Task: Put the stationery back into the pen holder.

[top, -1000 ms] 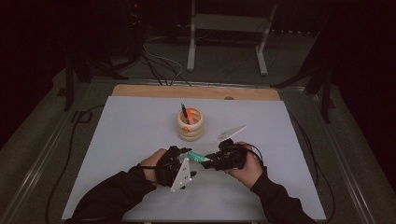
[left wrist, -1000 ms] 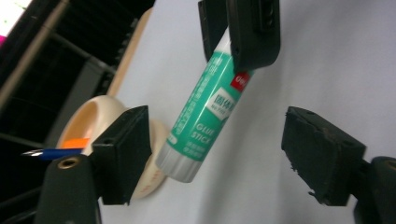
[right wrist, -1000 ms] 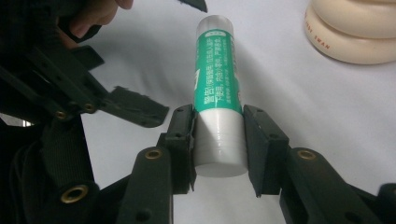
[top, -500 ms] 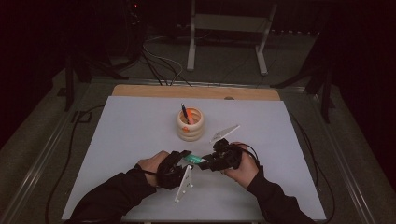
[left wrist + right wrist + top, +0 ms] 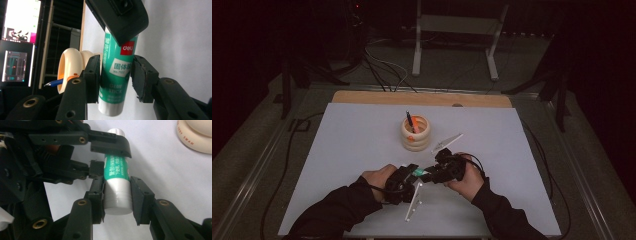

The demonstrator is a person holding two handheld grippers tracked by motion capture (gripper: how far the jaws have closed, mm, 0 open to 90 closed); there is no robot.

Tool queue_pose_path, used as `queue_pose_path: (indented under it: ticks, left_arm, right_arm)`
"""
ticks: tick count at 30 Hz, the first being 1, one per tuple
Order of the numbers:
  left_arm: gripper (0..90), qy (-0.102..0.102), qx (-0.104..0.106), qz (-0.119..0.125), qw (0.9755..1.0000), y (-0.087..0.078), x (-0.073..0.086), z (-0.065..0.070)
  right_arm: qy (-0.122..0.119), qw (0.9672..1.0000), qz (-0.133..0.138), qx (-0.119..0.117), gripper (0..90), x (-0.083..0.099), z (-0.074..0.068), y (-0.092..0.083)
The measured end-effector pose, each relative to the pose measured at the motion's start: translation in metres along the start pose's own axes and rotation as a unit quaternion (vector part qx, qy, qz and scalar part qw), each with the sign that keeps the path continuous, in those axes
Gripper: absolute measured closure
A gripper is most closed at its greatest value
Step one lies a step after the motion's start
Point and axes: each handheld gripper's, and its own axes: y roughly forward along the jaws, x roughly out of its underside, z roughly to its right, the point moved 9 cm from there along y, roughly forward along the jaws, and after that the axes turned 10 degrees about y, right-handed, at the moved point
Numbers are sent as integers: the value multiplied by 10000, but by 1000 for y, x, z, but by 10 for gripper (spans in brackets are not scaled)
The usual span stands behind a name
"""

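A green glue stick (image 5: 418, 173) with a white cap hangs between both grippers just above the white table, front centre. My left gripper (image 5: 113, 75) has the green labelled body (image 5: 117, 57) between its pads; its jaws have just been closing, and both pads now touch the tube. Facing it, my right gripper (image 5: 117, 195) is shut on the white cap end (image 5: 117, 200). In the high view the left gripper (image 5: 408, 176) and right gripper (image 5: 434, 174) meet tip to tip.
A cream ringed pen holder (image 5: 415, 132) with an orange pen and a dark pen (image 5: 410, 120) stands behind the hands at mid table. A wooden strip (image 5: 422, 98) edges the far side. Cables and a metal stand (image 5: 457, 25) lie beyond.
The white plate on the left gripper has tipped a little toward the front edge. Both hands otherwise stay where they were.
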Motion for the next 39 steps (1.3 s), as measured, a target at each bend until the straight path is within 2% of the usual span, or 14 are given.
queue_pose_path:
  ticks: [1, 6, 11, 14, 17, 22, 27, 28, 29, 31, 32, 36, 37, 39]
  left_arm:
    - [638, 0, 0, 0, 10000, 0, 0, 0]
    - [659, 122, 66, -51, 9999, 2, 1, 3]
    - [665, 157, 116, -26, 9998, 2, 3, 2]
    - [667, 78, 164, 29, 9998, 1, 3, 1]
    - [668, -118, 299, 110, 9994, -1, 5, -1]
    - [668, -436, 370, 203, 9982, -4, 7, -7]
    - [668, -553, 451, 142, 9974, -4, 13, -10]
    - [668, -707, 449, 198, 9963, -3, 13, -9]
    - [668, -762, 495, 223, 9956, -4, 14, -9]
    - [668, -767, 505, 199, 9956, -4, 15, -10]
    - [668, -887, 549, 228, 9943, -5, 17, -11]
    - [668, -1067, 559, 229, 9925, -5, 22, -14]
    - [668, -1165, 595, 246, 9911, -5, 23, -15]
    - [668, -1505, 599, 403, 9860, -4, 22, -16]
  right_arm:
    - [0, 10000, 0, 0, 657, 0, 0, 0]
    - [-9, 10000, -65, 16, 656, -1, 0, 3]
    - [22, 10000, -70, 8, 656, -1, 0, 4]
    - [17, 10000, -31, -11, 652, -2, 0, 4]
    - [78, 9999, 76, -92, 617, -4, 0, 1]
    - [9, 9994, 358, -6, 516, -8, 1, -8]
    - [25, 9976, 691, 48, 445, -12, 3, -18]
    - [37, 9972, 750, 46, 431, -13, 4, -20]
    - [35, 9966, 817, 72, 408, -14, 5, -23]
    - [70, 9960, 893, 74, 391, -15, 6, -25]
    - [64, 9954, 948, 88, 387, -15, 7, -28]
    - [51, 9931, 1155, 175, 318, -16, 10, -39]
    - [49, 9925, 1207, 181, 310, -17, 11, -40]
    - [52, 9919, 1257, 179, 287, -16, 11, -44]
